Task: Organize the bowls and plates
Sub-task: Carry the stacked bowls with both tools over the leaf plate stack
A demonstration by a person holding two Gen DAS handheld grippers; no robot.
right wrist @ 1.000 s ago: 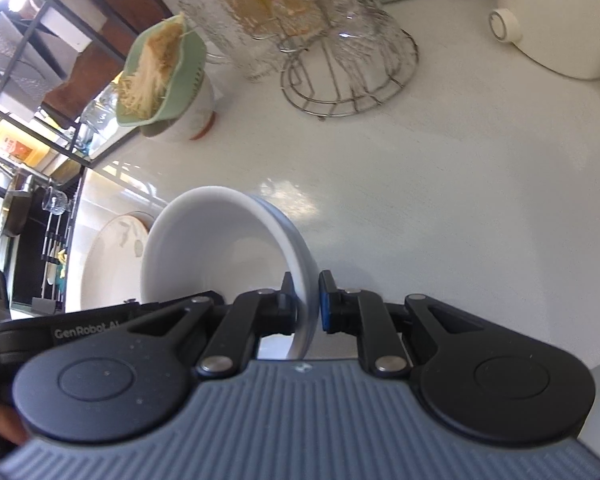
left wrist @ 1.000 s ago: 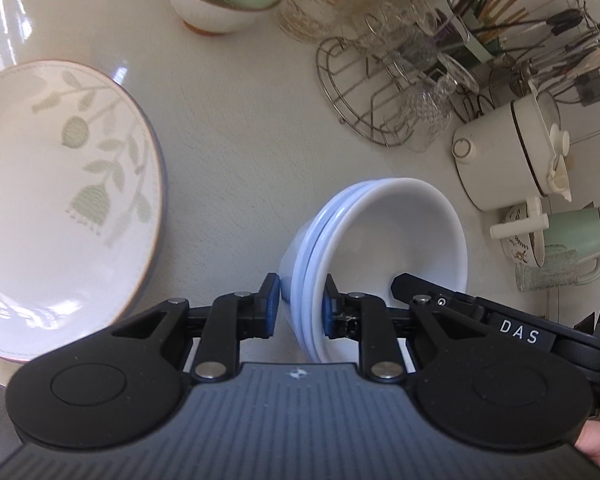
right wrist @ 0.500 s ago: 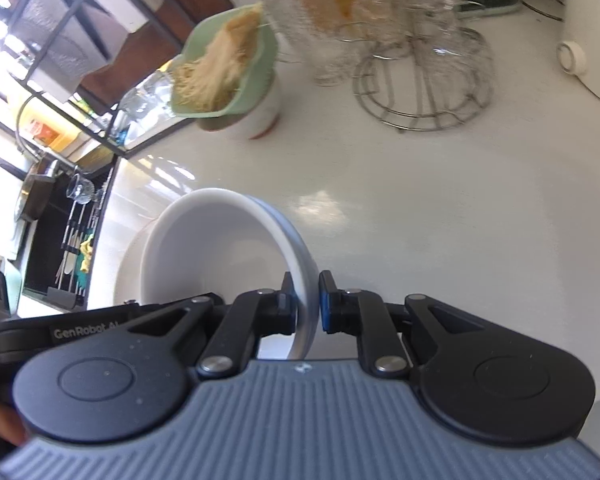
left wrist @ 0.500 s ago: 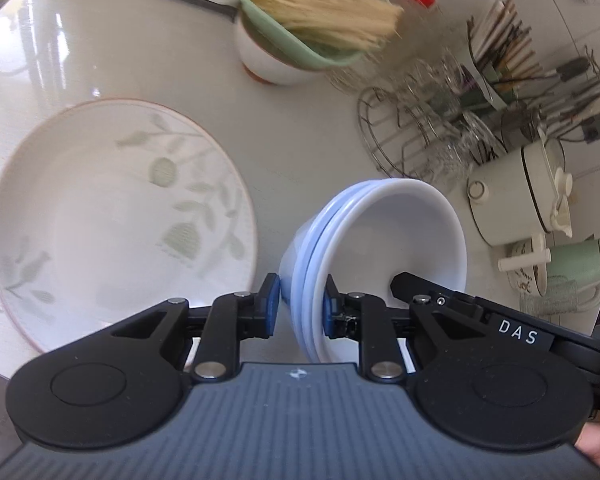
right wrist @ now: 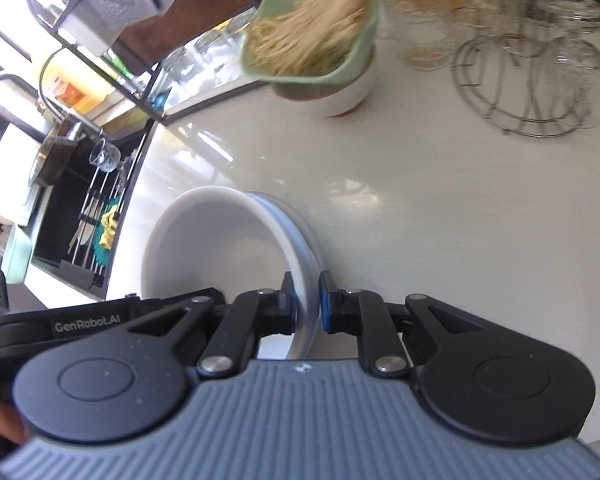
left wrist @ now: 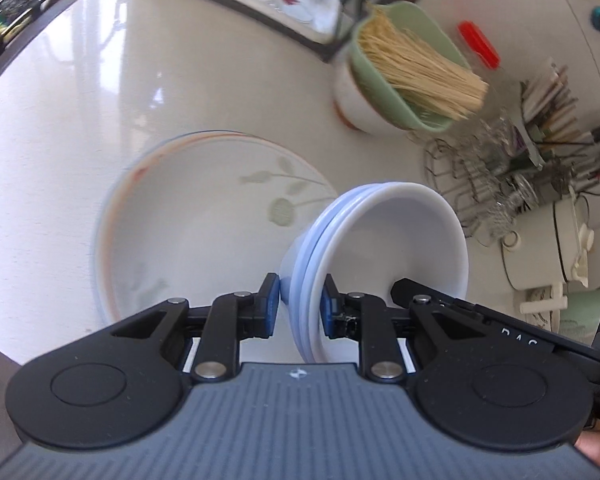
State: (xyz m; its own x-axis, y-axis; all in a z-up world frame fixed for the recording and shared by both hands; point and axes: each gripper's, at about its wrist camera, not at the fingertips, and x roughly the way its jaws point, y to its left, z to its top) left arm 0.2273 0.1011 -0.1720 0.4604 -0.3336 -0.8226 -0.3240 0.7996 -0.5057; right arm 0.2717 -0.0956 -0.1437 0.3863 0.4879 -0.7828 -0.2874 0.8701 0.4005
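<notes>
Spreading across the whole frame in both views, the pale countertop carries a leaf-patterned plate at centre left of the left view. Over the plate's right edge hangs a stack of white bowls, tilted. The left gripper is clamped on the stack's near rim; the right gripper pinches the opposite rim. At upper right sits a green dish of noodles.

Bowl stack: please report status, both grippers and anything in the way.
Left gripper, right gripper: both shut on opposite rims of the bowl stack. Stack held above leaf-pattern plate. Nothing in the way.
</notes>
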